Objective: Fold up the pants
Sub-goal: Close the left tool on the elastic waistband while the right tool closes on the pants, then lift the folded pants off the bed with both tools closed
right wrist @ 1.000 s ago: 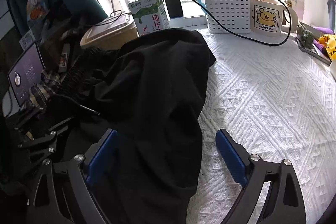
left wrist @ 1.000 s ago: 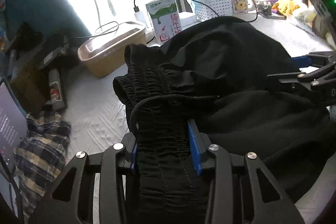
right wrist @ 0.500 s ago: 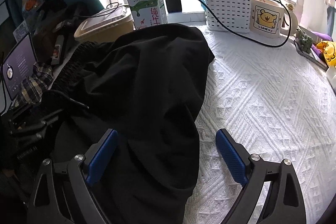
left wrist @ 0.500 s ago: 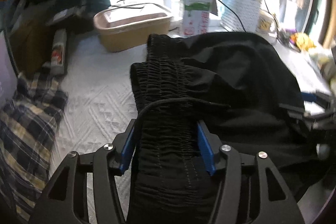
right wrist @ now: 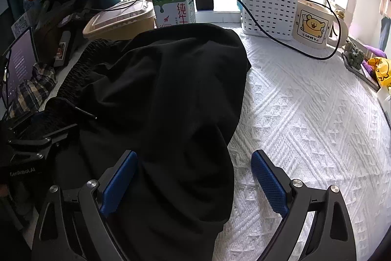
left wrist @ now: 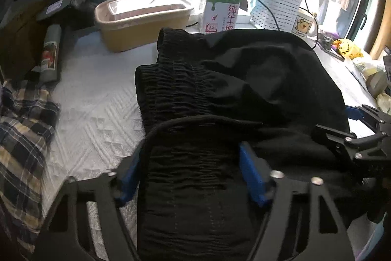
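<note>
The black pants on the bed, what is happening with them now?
A person is folding the black pants on the white bedspread with two handheld tools. The left tool straddles the elastic waistband, and its jaws have just been opening. The right tool stands open over the pant legs' edge.

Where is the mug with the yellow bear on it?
The cream mug with the yellow bear stands at the back right of the white bedspread by the window, right beside the white plastic basket.

Left tongs (left wrist: 193, 175) just opening, black pants (left wrist: 220, 94) waistband between.
</note>
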Demonstrator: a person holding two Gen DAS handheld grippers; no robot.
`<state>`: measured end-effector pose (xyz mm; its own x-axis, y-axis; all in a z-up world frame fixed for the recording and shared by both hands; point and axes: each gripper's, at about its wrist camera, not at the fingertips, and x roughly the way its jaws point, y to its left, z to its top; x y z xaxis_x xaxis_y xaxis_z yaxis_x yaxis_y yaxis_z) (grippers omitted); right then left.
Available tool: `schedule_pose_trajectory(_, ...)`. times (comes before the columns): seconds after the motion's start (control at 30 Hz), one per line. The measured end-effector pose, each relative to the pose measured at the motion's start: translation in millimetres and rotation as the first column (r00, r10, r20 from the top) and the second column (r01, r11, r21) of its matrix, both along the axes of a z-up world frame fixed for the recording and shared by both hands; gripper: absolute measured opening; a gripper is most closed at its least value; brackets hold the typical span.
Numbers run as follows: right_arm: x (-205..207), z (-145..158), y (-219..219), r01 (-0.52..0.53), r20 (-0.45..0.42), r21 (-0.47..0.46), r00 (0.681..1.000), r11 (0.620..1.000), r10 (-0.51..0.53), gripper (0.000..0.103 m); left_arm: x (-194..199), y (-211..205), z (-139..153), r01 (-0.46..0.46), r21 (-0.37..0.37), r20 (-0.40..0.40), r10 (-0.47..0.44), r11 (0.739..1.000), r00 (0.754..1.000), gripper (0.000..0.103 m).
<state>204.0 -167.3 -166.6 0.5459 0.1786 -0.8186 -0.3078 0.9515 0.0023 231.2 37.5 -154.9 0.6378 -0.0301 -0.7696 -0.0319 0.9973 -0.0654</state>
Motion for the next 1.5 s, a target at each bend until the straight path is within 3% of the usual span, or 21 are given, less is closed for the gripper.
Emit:
schedule_pose_trajectory(0.1,0.9,-0.9,1.0,0.003,0.005,-0.005,1.000,1.000,-0.003,0.095,-2.2,-0.3,1.0,0.008,0.001,0.017,-0.008,1.000,1.000,0.045)
schedule_pose_trajectory(0.2,1.4,-1.5,2.3,0.003,0.008,-0.009,1.000,1.000,-0.003,0.096,-3.9,-4.0,1.6,0.025,0.013,0.025,-0.026,1.000,0.999,0.037)
schedule_pose_trajectory(0.53,2.6,-0.5,3.2,-0.001,0.008,0.011,1.000,1.000,0.001,0.098,-5.4,-10.6,7.8,0.038,0.059,0.058,-0.041,0.998,0.998,0.027)
schedule_pose_trajectory(0.7,4.6,-0.8,4.5,-0.003,0.004,0.025,1.000,1.000,0.003,0.099,-6.6,-7.2,10.1,0.037,0.048,0.075,-0.040,0.998,0.996,0.024)
schedule_pose_trajectory(0.77,5.1,0.1,7.2,0.007,0.022,0.006,1.000,1.000,-0.007,0.084,-7.3,-7.8,11.4,0.044,0.052,0.084,-0.048,0.998,0.995,0.022)
schedule_pose_trajectory(0.8,5.8,1.8,5.8,0.026,0.039,0.006,0.999,1.000,-0.026,0.051,-7.7,-8.2,12.1,0.051,0.055,0.089,-0.056,0.997,0.994,0.021)
schedule_pose_trajectory(0.83,7.6,3.2,1.4,0.055,0.039,0.036,0.998,0.998,-0.057,0.028,-9.1,-8.3,13.1,0.056,0.060,0.100,-0.062,0.997,0.993,0.020)
schedule_pose_trajectory(0.87,9.9,3.2,-3.1,0.073,0.025,0.081,0.997,0.994,-0.075,0.024,-9.8,-7.6,13.5,0.058,0.055,0.102,-0.063,0.997,0.993,0.020)
schedule_pose_trajectory(0.9,10.9,3.3,-5.2,0.074,0.019,0.114,0.997,0.991,-0.077,0.013,-10.5,-7.9,13.4,0.068,0.058,0.102,-0.073,0.996,0.992,0.020)
schedule_pose_trajectory(1.17,0.9,14.6,-5.0,0.044,0.079,0.190,0.995,0.981,-0.060,0.005,-15.7,-23.0,25.7,0.090,0.098,0.118,-0.101,0.991,0.988,0.014)
schedule_pose_trajectory(1.4,-4.1,33.6,3.2,-0.002,0.129,0.194,0.991,0.981,-0.024,0.005,-15.1,-4.0,25.0,0.067,-0.040,0.087,-0.063,0.997,0.994,0.014)
schedule_pose_trajectory(1.5,-3.2,28.2,3.6,0.006,0.118,0.193,0.993,0.981,-0.029,0.005,-12.8,12.2,19.2,0.011,-0.076,0.060,-0.007,0.997,0.998,0.025)
